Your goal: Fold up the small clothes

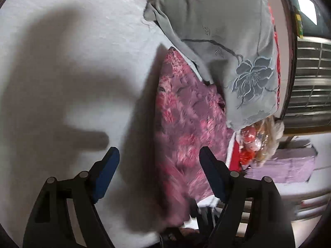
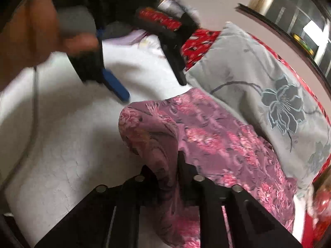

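Left wrist view: the left gripper [image 1: 159,157] hangs spread wide and empty over the white bedsheet [image 1: 72,41]; the pink floral garment [image 1: 186,119] lies on the sheet just beside a grey flowered pillow [image 1: 227,31].

Right wrist view: the right gripper [image 2: 165,171] is pinched on a raised fold of that garment [image 2: 206,136]. The left gripper [image 2: 153,84] hovers spread beyond, held by a blurred hand [image 2: 31,33].
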Available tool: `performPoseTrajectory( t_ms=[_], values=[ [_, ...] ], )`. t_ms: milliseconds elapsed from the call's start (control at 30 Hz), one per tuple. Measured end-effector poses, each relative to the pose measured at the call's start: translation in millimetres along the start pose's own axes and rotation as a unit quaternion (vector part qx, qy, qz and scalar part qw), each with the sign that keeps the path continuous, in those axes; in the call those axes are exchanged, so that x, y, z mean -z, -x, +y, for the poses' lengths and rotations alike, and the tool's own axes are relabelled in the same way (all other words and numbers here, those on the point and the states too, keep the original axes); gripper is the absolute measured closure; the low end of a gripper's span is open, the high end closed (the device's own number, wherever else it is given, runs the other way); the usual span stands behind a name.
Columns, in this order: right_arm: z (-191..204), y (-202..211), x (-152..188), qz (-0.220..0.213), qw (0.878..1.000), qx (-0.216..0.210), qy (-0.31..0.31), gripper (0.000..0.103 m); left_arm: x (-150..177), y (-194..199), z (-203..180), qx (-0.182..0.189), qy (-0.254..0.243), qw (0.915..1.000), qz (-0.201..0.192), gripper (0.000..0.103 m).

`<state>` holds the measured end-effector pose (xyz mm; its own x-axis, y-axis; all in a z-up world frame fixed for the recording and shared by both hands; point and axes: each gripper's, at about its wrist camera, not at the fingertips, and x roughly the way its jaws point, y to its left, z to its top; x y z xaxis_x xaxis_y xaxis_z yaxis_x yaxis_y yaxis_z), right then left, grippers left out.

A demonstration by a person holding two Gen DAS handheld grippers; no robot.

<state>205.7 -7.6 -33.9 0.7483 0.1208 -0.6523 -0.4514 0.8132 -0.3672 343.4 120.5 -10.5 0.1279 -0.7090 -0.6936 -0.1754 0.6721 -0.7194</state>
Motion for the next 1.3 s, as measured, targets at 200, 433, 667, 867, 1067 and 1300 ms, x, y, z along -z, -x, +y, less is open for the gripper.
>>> performPoseTrajectory(
  t_ms=[200, 433, 667, 867, 1067, 1300],
  values=[
    [-28, 19, -3, -0.029, 0.998, -0.03, -0.049, 0.089, -25, -45, -29, -0.028, -0.006, 0.9989, 0.037, 0.024],
    [-41, 26, 1, -0.041, 0.993, -0.06, -0.098, 0.089, -24, -68, -82, -0.095, -0.064, 0.9927, 0.038, 0.084],
    [-90, 52, 15, -0.07, 0.972, -0.084, -0.205, 0.09, -6, -53, -136, -0.082, -0.083, 0.9932, 0.0, 0.091],
    [-141, 71, 43, -0.078, 0.945, -0.095, -0.302, 0.092, 13, -74, -186, -0.09, -0.109, 0.9899, -0.001, 0.094],
    [-185, 81, 83, -0.081, 0.911, -0.111, -0.388, 0.094, 37, -103, -229, -0.102, -0.136, 0.9855, 0.004, 0.095],
    [-227, 89, 142, -0.087, 0.859, -0.126, -0.489, 0.096, 63, -163, -273, -0.106, -0.163, 0.9798, 0.047, 0.095]
  ],
)
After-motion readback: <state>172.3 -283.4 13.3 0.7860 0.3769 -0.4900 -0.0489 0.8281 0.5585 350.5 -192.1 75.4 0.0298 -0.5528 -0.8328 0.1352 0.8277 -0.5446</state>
